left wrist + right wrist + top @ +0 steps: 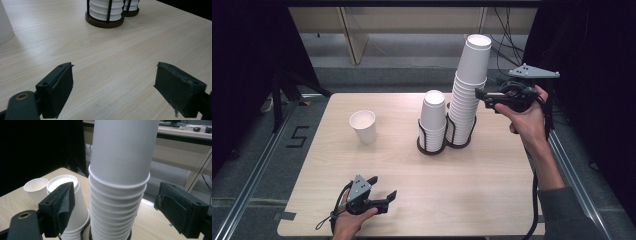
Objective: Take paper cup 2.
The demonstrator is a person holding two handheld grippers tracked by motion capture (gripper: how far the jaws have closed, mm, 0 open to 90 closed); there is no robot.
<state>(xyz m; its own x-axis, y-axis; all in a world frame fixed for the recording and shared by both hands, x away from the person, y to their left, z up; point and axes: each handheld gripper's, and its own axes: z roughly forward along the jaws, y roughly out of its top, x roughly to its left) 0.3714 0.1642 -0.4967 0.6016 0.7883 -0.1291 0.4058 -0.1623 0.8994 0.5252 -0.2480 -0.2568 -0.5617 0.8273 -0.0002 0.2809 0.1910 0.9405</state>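
Note:
A tall stack of white paper cups [469,85] stands in a black wire holder at the table's back right. Beside it on the left is a shorter stack [432,117] in its own holder. A single white cup [363,126] stands upright further left. My right gripper [481,98] is raised at the right side of the tall stack. In the right gripper view its jaws stand open either side of the tall stack [120,177], with small gaps showing, around the right gripper [115,195]. My left gripper [382,192] rests open near the front edge, with nothing in the left gripper [113,75].
The light wooden table [492,190] has bare surface between the holders and the front edge. The holder bases [105,21] lie ahead of the left gripper. A metal rail [569,175] runs along the table's right side; shelving stands behind the table.

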